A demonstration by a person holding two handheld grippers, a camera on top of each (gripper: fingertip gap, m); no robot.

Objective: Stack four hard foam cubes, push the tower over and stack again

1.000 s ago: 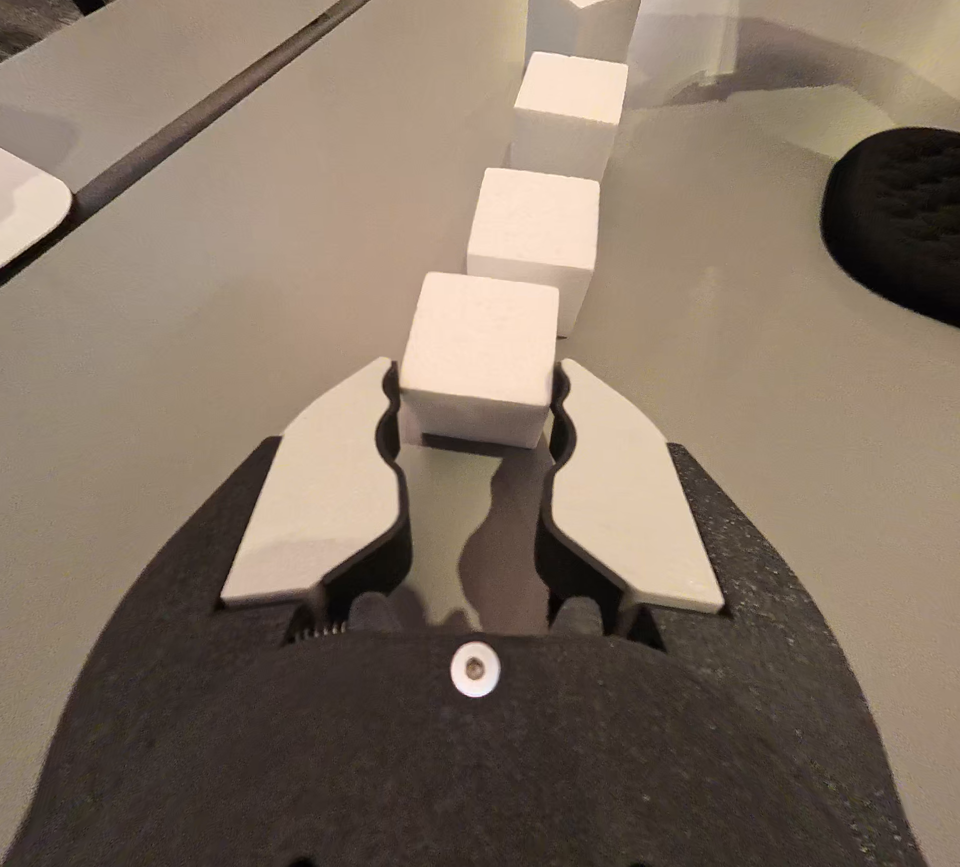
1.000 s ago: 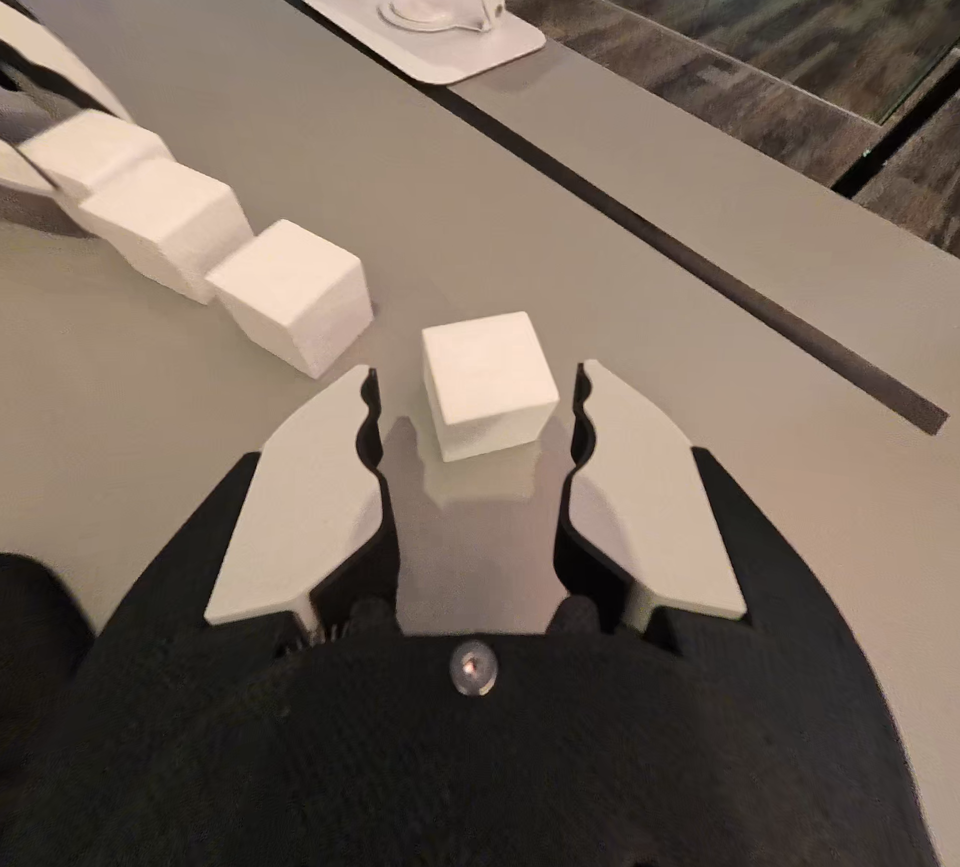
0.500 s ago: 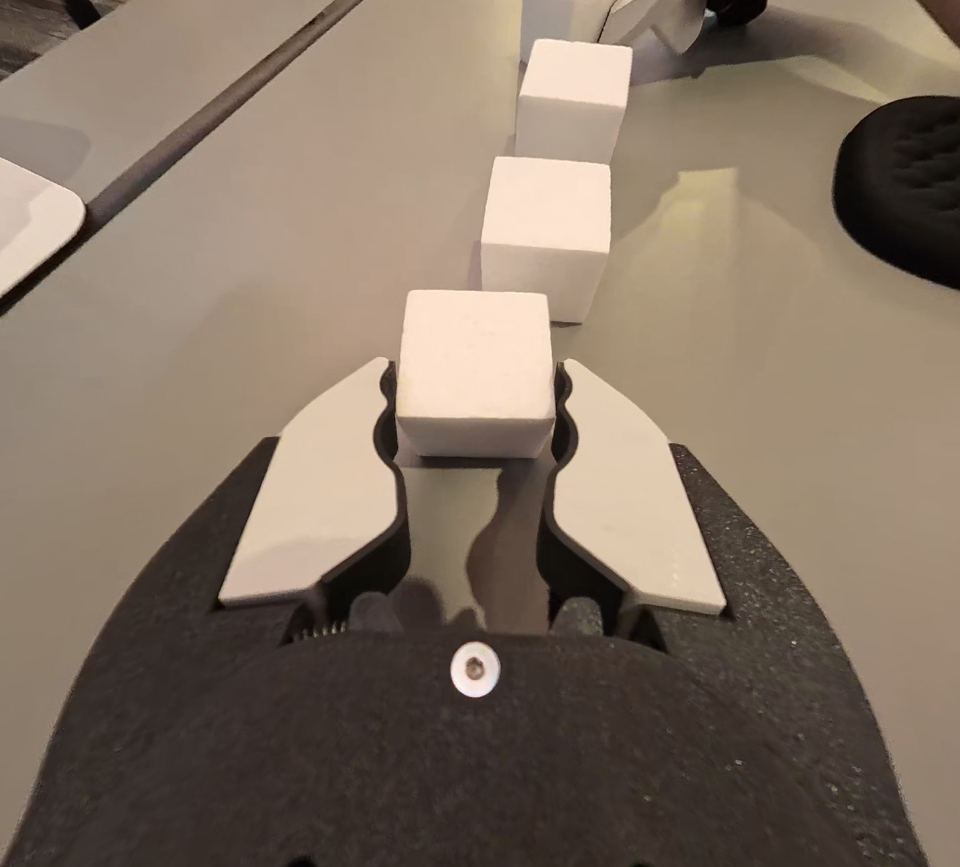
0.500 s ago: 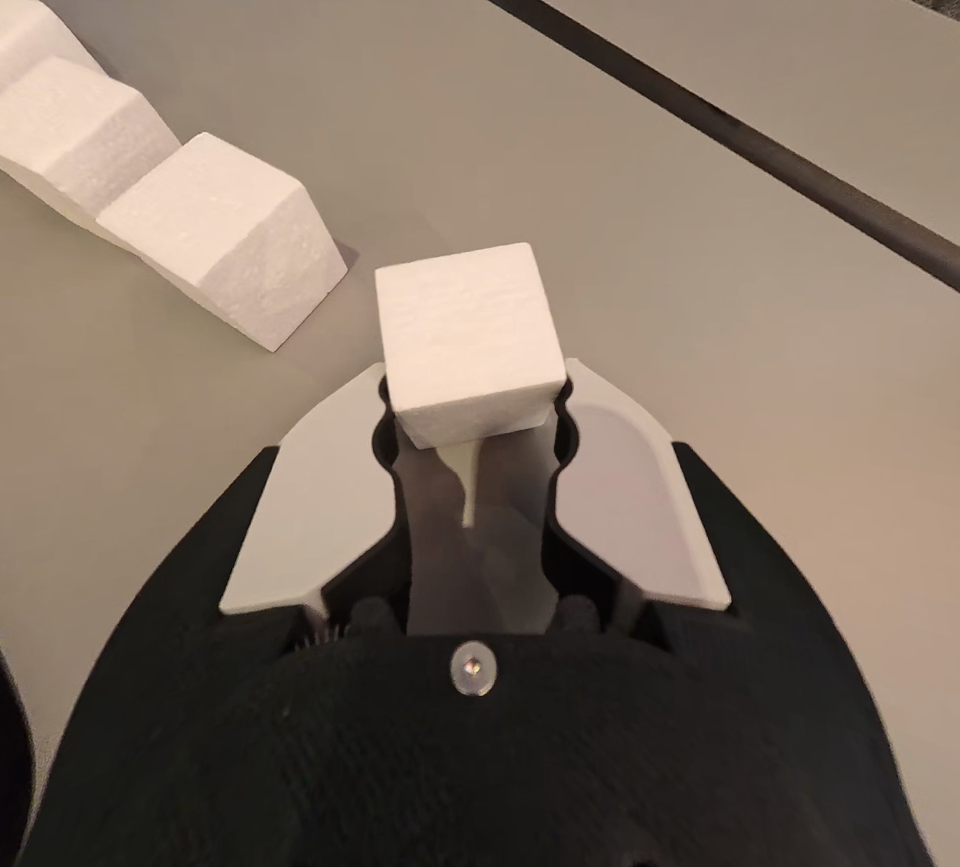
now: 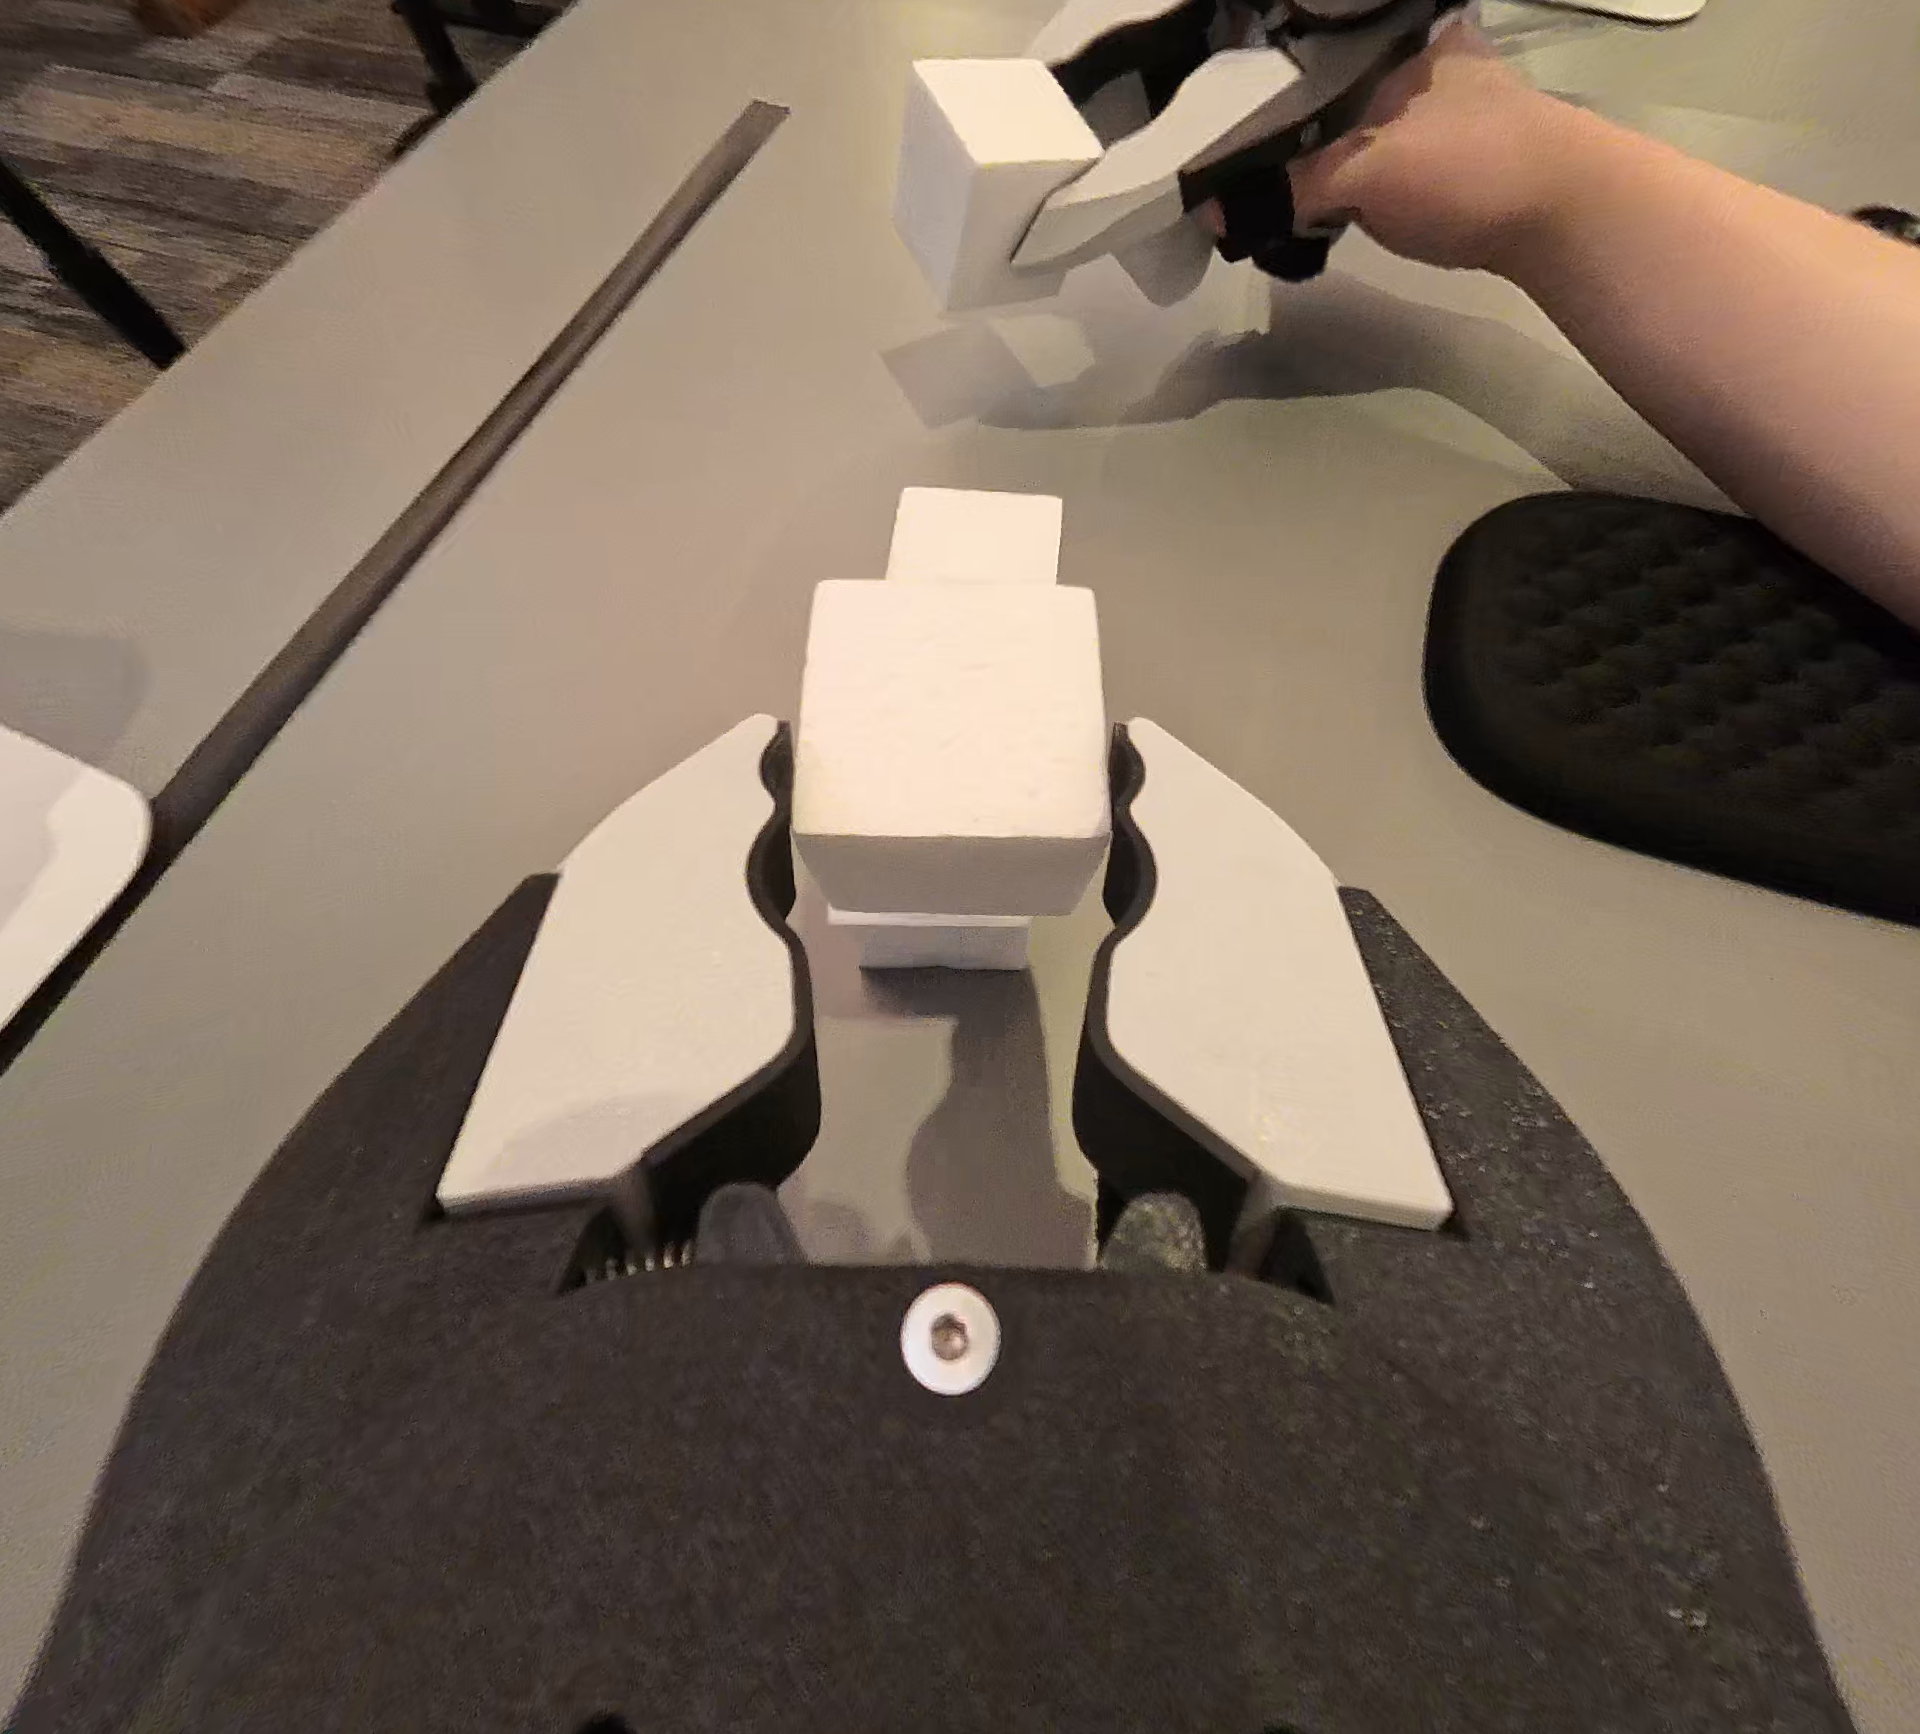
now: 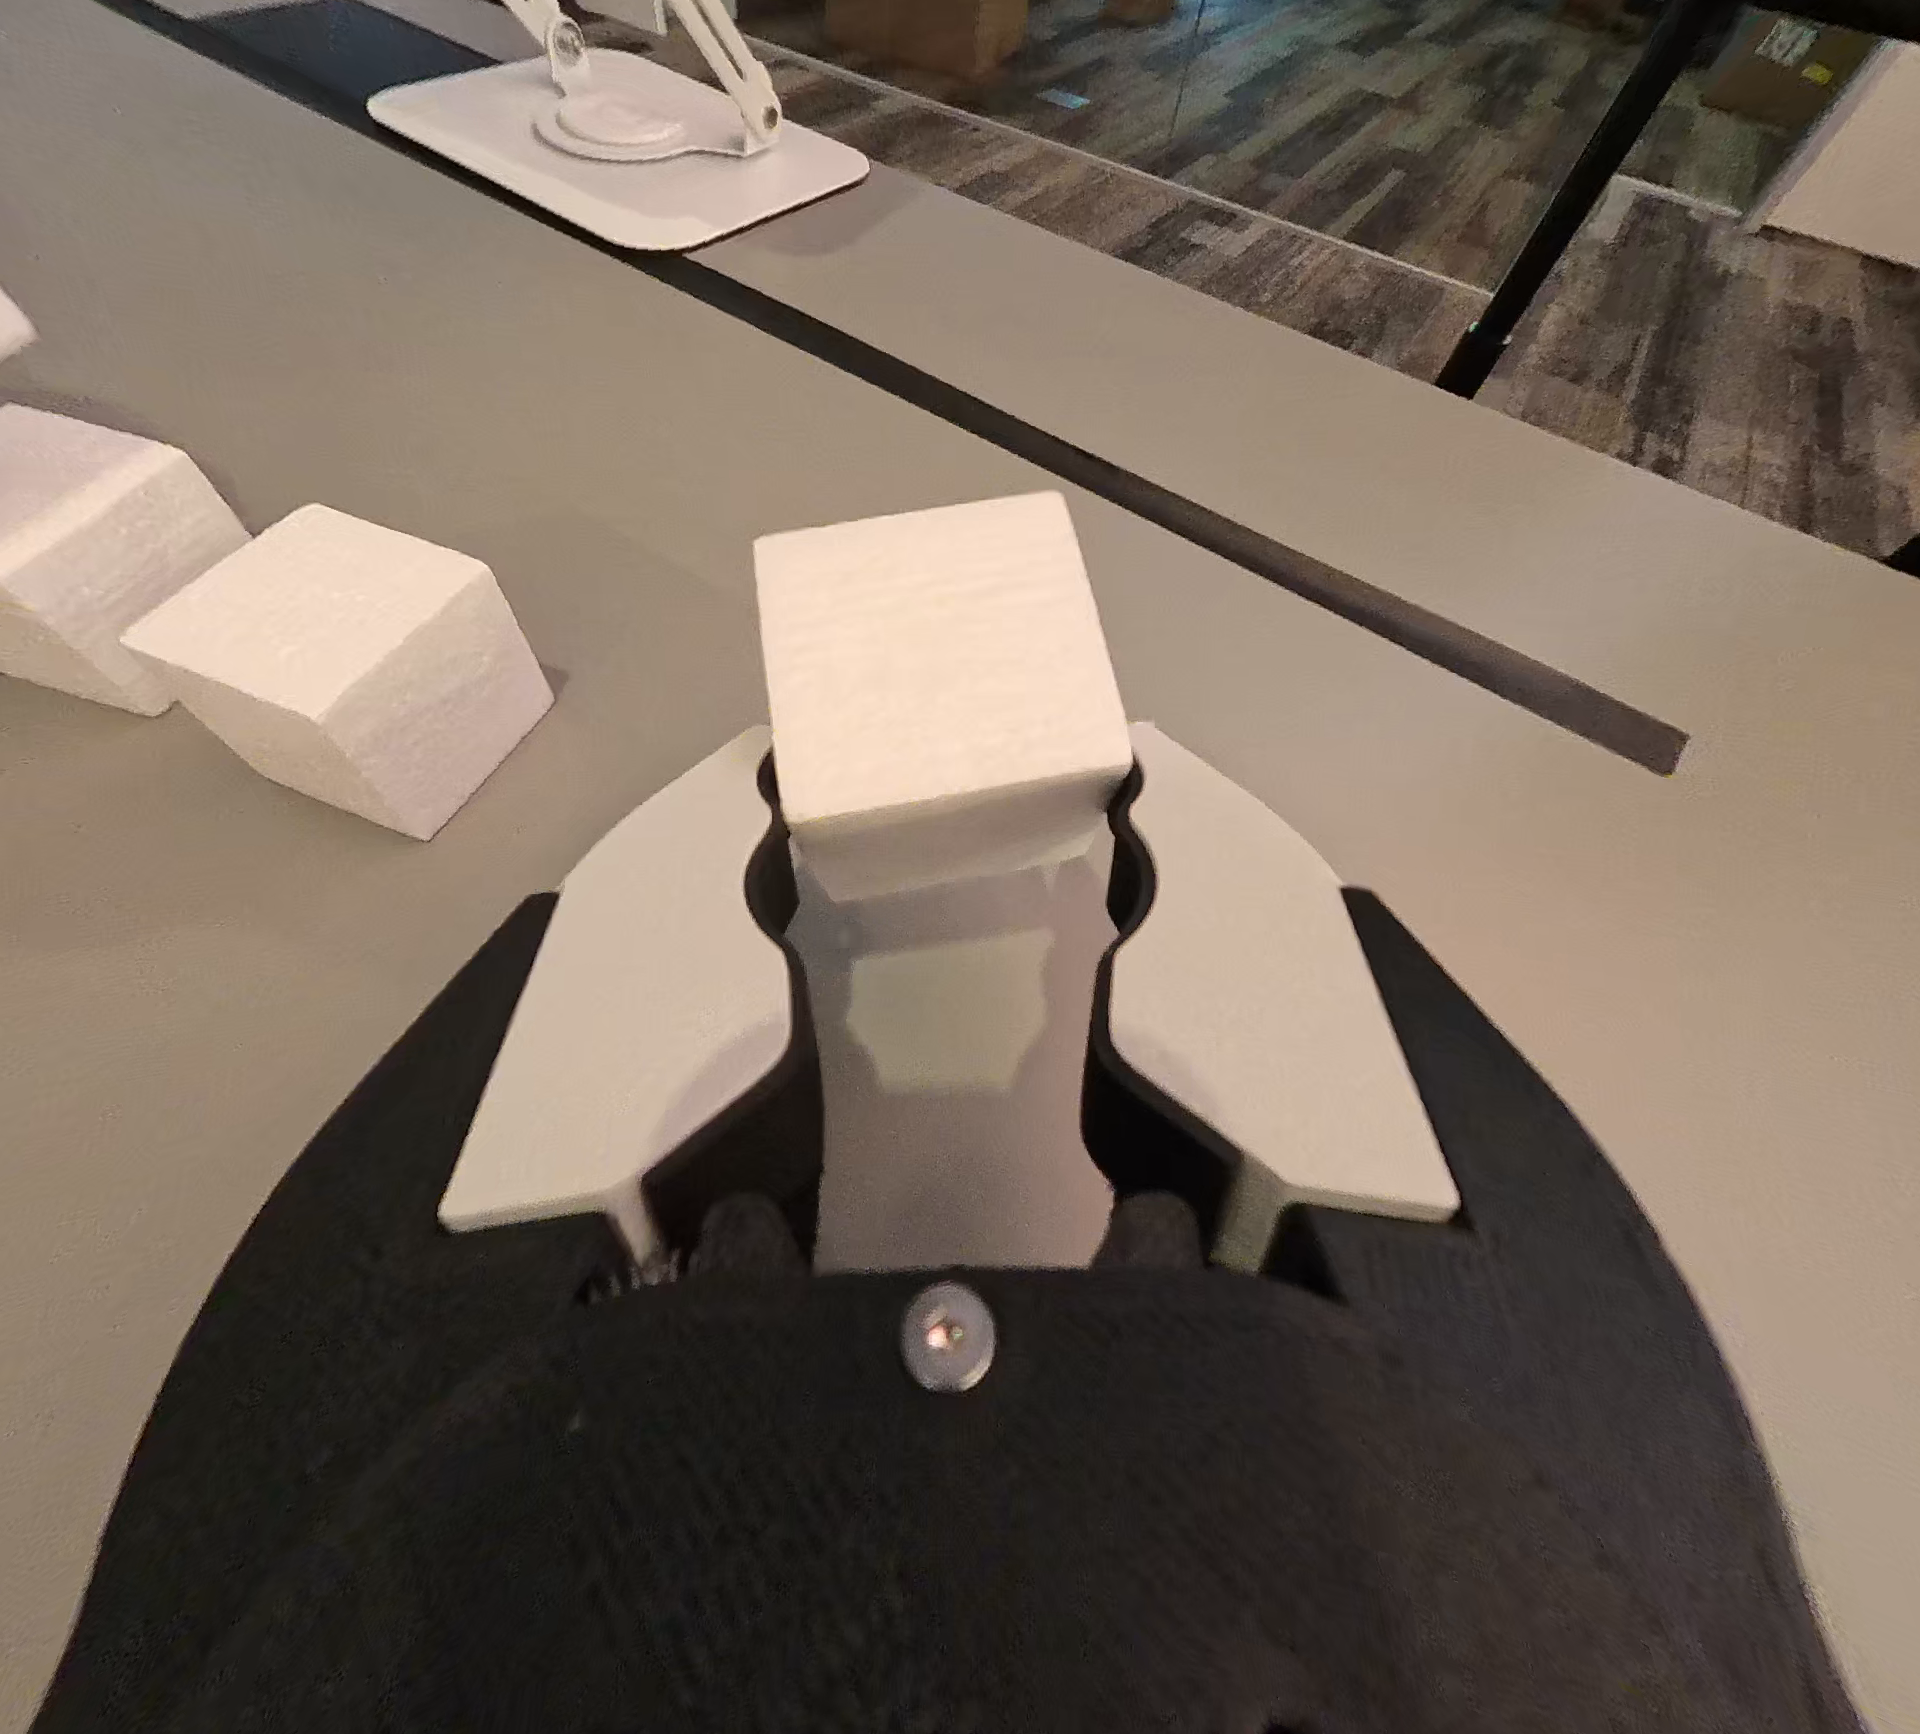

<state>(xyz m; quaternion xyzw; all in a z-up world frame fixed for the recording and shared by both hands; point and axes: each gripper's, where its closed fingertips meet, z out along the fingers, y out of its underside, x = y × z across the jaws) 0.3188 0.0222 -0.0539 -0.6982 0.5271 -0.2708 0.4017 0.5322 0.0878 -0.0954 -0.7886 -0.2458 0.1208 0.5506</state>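
Observation:
My left gripper (image 5: 951, 739) is shut on a white foam cube (image 5: 945, 676) and holds it above the grey table (image 5: 623, 645). A second cube (image 5: 977, 536) lies on the table just behind it. My right gripper (image 6: 951, 739) is shut on another white cube (image 6: 935, 645), also off the table. It shows in the left wrist view (image 5: 1039, 157) at the far right, with its cube (image 5: 966, 157) above its own reflection. In the right wrist view two cubes (image 6: 332, 656) (image 6: 73, 541) lie tilted against each other at the left.
A black padded mat (image 5: 1662, 697) lies to the right, under a person's forearm (image 5: 1662, 250). A dark slot (image 6: 1143, 489) runs across the table. A white stand base (image 6: 623, 146) sits beyond it. A white plate corner (image 5: 52, 863) is at the left. The floor lies beyond the table edge. The gap from one gripper's tips to the other's is roughly 25 centimetres.
My right gripper closed on the far cube and lifted it. My left gripper, shut on the near cube throughout, has raised it off the table above the row.

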